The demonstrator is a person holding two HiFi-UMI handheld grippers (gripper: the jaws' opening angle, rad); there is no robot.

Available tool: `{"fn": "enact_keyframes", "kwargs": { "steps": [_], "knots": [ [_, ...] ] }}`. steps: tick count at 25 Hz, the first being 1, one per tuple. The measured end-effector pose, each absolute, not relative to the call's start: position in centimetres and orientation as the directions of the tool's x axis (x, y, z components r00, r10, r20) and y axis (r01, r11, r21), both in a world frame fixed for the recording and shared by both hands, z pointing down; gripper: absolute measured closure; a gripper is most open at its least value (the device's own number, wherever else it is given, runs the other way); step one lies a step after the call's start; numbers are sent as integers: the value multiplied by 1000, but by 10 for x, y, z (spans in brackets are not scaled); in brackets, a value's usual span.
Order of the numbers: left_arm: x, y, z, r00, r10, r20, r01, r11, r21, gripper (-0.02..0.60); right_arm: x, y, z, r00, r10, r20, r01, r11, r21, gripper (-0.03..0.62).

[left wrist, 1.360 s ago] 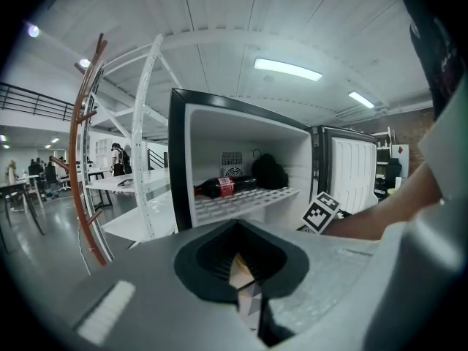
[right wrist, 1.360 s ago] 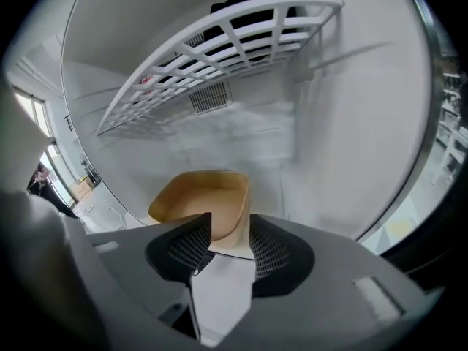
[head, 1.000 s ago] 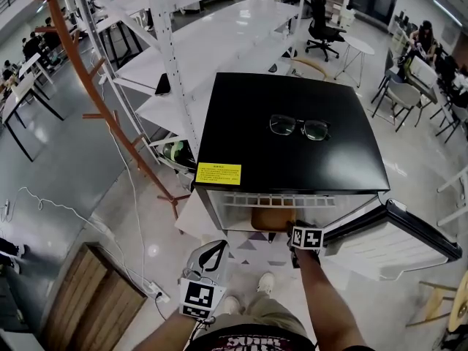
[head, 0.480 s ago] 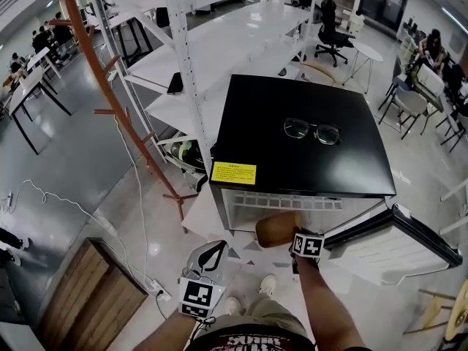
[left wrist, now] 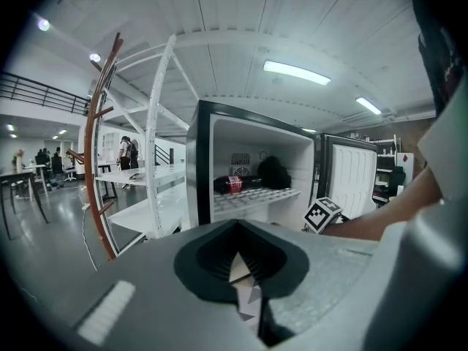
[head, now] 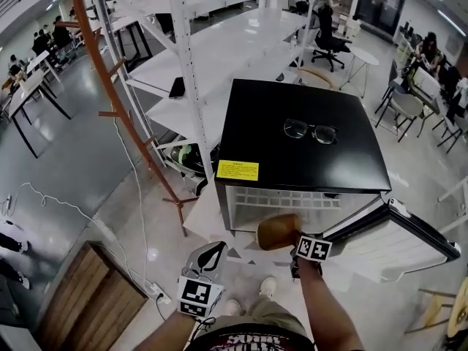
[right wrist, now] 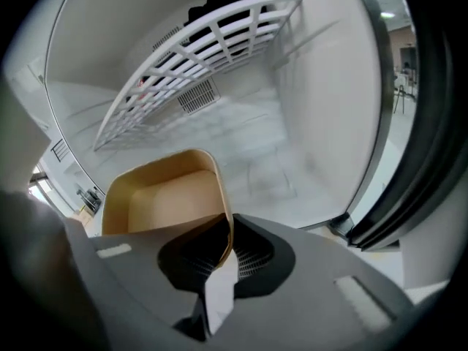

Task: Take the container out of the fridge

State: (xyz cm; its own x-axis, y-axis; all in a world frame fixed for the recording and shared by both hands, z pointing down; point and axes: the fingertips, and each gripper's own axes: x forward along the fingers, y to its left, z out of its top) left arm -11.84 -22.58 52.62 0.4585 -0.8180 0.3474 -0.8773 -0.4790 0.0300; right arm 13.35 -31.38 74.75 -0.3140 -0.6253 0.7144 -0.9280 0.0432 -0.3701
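Head view, fridge: small and black, seen from above, its door swung wide open to the right, a pair of glasses lying on its top
Head view, container: tan tub at the mouth of the fridge, just below the front edge of the top, looking partly out past the opening
Head view, right gripper: reaches in from below and meets the container at its near right side
Head view, left gripper: low and to the left, well apart from both fridge and container
Left gripper view, left gripper: jaws pressed together with nothing between them, taking no part
Left gripper view, fridge: a wire shelf inside carries a red-labelled bottle and a dark bundle; the container cannot be made out from here
Right gripper view, right gripper: jaws have just been closing and now pinch the container's near wall, one jaw inside the rim and one outside
Right gripper view, container: open-topped and apparently empty, with the white fridge floor and back wall beyond it and the wire shelf above
Done so far: door open, container gripped and held at the opening
Left to do, as judged: draw the container fully clear of the fridge; no set-down place shows
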Motion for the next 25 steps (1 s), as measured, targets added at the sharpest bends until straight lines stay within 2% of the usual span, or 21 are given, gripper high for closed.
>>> {"fn": "enact_keyframes", "kwargs": {
  "steps": [11, 25],
  "knots": [
    [-101, -216, 518, 535, -777, 330, -835, -545, 71, 580, 120, -298, 681, -364, -704, 610, -883, 54, -466, 553],
    [-72, -206, 507, 618, -722, 311, -779, -616, 117, 579, 103, -284, 611, -390, -755, 527, -877, 129, -464, 553]
  ]
}}
